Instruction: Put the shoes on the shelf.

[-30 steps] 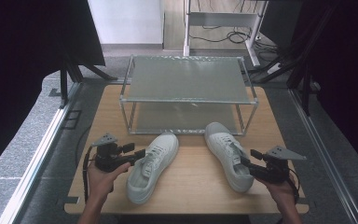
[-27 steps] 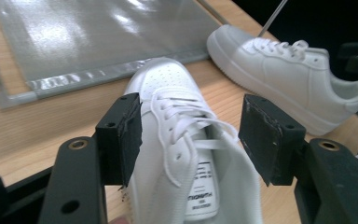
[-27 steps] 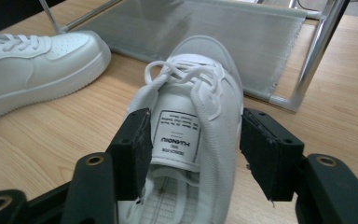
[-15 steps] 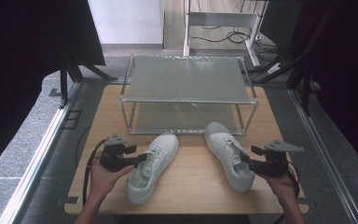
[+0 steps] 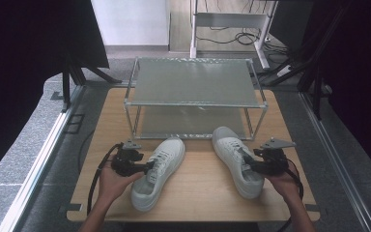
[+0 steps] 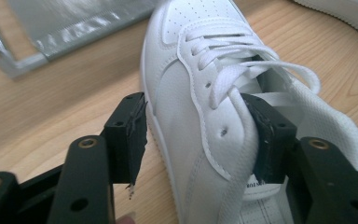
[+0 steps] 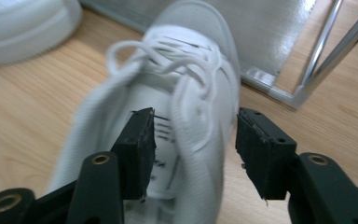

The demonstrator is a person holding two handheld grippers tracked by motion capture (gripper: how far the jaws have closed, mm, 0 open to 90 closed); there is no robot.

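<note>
High view: two white sneakers lie on the wooden table (image 5: 198, 193) in front of a two-tier metal rack (image 5: 193, 96). The left sneaker (image 5: 157, 171) sits lower centre-left, the right sneaker (image 5: 236, 159) lower centre-right, toes toward the rack. The left tongs (image 5: 147, 167) meet the left shoe's side, the right tongs (image 5: 252, 165) the right shoe's collar.

Left gripper view: the tongs (image 6: 200, 135) are released, spread astride the shoe's outer wall (image 6: 200, 107) – one jaw outside, one inside the opening by the laces. The risk, I judge: closing here could trap a loose lace loop, so the shoe hangs crooked or slips.

Right gripper view: these tongs (image 7: 193, 140) gape too, straddling the far wall of the blurred shoe (image 7: 186, 88) – the soft collar could fold, letting the toe dip and strike the rack's lower rail (image 7: 270, 84)
</note>
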